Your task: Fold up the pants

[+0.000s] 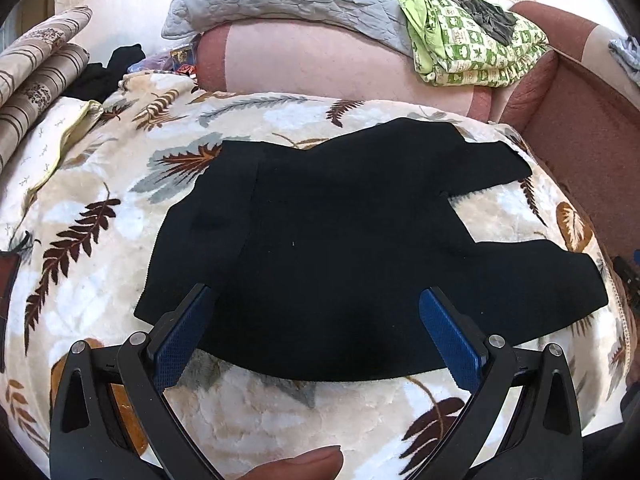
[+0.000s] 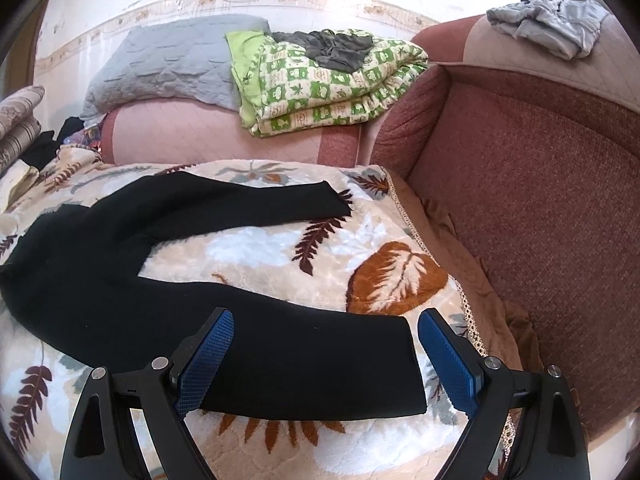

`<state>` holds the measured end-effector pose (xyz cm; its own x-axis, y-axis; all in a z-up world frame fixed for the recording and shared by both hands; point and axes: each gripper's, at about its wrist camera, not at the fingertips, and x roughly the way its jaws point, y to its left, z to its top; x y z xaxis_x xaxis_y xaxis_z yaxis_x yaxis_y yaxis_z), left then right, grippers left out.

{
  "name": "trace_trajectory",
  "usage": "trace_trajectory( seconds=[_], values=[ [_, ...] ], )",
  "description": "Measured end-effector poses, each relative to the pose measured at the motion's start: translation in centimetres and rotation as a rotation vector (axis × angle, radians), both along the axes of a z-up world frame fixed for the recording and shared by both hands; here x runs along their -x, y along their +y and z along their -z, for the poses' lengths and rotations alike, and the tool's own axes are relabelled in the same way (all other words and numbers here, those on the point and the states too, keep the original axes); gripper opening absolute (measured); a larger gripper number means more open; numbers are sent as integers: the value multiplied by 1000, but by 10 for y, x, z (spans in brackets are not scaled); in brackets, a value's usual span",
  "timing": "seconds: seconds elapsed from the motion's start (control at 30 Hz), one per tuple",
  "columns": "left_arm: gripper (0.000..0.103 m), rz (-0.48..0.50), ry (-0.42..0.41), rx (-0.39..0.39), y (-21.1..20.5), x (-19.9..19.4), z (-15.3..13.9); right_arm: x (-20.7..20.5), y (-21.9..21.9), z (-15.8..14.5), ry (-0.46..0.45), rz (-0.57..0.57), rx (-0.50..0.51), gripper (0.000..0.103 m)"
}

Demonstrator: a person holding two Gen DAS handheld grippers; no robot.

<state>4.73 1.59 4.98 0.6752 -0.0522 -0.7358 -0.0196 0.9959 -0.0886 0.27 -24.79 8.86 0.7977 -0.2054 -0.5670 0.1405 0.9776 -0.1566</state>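
On the bed, over a leaf-print blanket (image 1: 100, 240), black pants (image 1: 340, 240) are laid out flat and unfolded, waist end toward the left side and both legs splayed apart toward the right, with blanket showing in the gap between them. No fold is judged to have been made yet, so the step in hand is taken to be the first grasp before one leg is brought over the other. The left gripper (image 1: 318, 332) is held low over the near edge of the waist and seat area, its jaws spread wide with blue pads (image 1: 182, 344) on either side of the cloth, and nothing is gripped. The right gripper (image 2: 326, 356) is held over the near leg close to its cuff (image 2: 412, 364), likewise spread wide and empty; whether the pads touch the fabric cannot be told. Both grippers are pointed forward and angled down at the bed from the near side. A thumb tip (image 1: 304, 464) is seen at the bottom of the left view. For the next move, both grippers would probably need to be lowered and closed on the near edge, waist and cuff together, then lifted and carried across to the far leg (image 2: 256, 204) so the edges line up. A pillow (image 2: 168, 64) and a folded green quilt (image 2: 328, 84) are stacked behind, well apart from the pants.
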Motion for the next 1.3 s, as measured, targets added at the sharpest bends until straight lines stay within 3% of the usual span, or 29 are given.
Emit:
trace_trajectory(
  seconds=[0.2, 0.6, 0.87, 1.03, 1.13, 1.2, 1.3],
  values=[
    [103, -12, 2, -12, 1, 0, 1, 3, 1, -2, -11, 2, 36, 92],
    [103, -14, 13, -33, 2, 0, 6, 13, -23, -7, -37, 71, -28, 92],
    [103, -40, 74, 129, 28, -4, 11, 17, -34, -4, -24, 101, -47, 92],
    [103, -89, 52, 63, 41, -4, 2, 20, -33, -4, -29, 95, -46, 92],
    [103, -94, -9, 24, 51, -1, -9, 24, -33, -7, -46, 86, -48, 92],
    [103, -50, -8, -57, 50, -3, -13, 27, -33, -7, -56, 83, -47, 92],
    [103, 0, 34, -91, 45, -1, -10, 28, -36, -8, -67, 90, -62, 92]
  ],
)
